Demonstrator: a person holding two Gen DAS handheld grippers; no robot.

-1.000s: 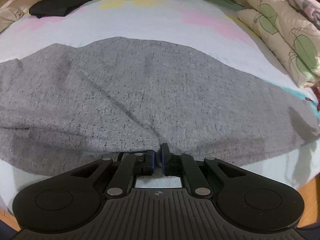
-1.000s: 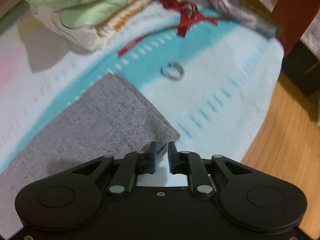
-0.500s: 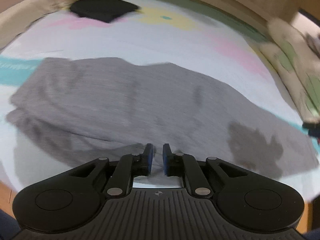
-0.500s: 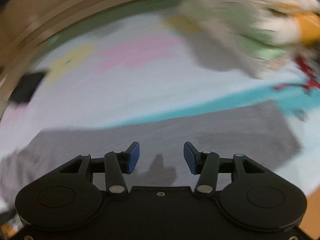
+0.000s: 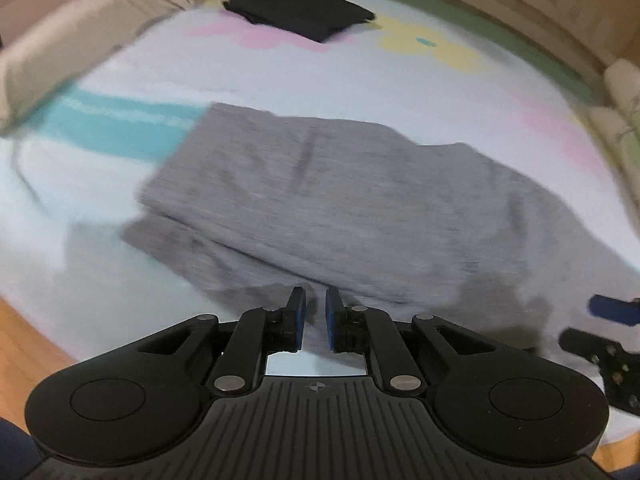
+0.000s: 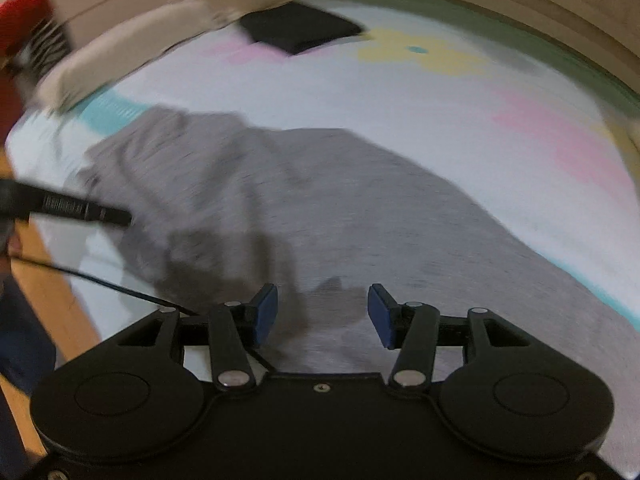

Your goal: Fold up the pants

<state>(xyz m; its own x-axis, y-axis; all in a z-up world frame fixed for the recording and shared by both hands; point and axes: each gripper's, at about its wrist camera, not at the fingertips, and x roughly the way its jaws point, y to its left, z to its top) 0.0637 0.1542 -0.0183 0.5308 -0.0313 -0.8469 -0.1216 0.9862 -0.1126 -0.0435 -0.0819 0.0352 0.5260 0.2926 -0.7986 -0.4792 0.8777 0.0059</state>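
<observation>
Bottom centre of the left view, the left gripper (image 5: pixel 316 304) sits nearly closed, a slim gap, nothing pinched. The right gripper (image 6: pixel 322 312) gapes about halfway, empty. Both hang over the grey pants (image 5: pixel 340 208), doubled across mid-frame on the pastel bedsheet (image 5: pixel 400 92). Upper centre, a folded black garment (image 5: pixel 300 14).

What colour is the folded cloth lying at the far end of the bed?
Black: the folded black cloth lies on the pastel flowered bed sheet, clearest in the left wrist view.
</observation>
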